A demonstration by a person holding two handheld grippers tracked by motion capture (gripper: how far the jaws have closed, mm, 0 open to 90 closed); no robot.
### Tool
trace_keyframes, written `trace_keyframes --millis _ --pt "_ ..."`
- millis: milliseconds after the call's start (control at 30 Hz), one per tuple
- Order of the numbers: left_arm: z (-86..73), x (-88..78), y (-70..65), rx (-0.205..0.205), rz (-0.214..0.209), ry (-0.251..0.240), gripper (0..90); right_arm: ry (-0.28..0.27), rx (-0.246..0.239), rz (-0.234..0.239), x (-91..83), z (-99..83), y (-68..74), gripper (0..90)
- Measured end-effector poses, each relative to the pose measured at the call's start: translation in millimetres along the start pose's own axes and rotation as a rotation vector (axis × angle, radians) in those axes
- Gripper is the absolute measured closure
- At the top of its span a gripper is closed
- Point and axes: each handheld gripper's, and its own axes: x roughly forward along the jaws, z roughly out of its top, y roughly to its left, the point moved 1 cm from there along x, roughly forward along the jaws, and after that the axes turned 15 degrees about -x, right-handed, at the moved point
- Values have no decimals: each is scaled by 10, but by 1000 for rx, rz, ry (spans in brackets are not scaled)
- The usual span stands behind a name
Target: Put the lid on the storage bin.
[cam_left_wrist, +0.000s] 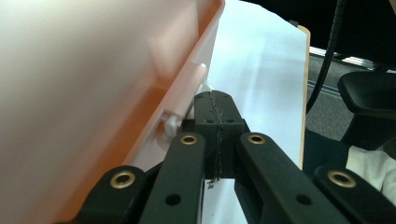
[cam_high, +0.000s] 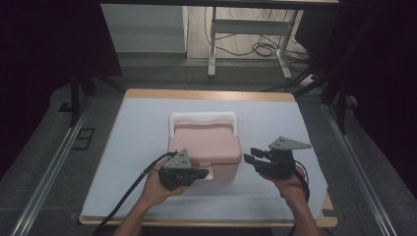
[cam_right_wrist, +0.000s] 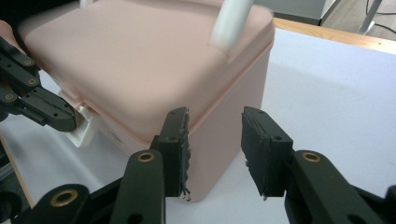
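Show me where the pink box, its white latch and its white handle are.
pink box (cam_high: 204, 140), high view, middle of lid.
white latch (cam_right_wrist: 83, 131), right gripper view, front flap.
white handle (cam_high: 202, 117), high view, top bar.

Overhead forward-down; two jaw-level close-ups sharing pink box (cam_high: 204, 145)

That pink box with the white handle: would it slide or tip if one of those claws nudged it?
The pink box looks like smooth hard plastic on a flat white table cover, so it would probably slide. Squat and broad-based, it seems unlikely to tip. Its weight cannot be judged with the lid shut.
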Motion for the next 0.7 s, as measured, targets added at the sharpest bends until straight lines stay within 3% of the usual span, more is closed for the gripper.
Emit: trace_keyframes --millis 700 --pt "7 -3 11 -18 -4 -7 900 -61 -31 1 71 -110 -23 584"
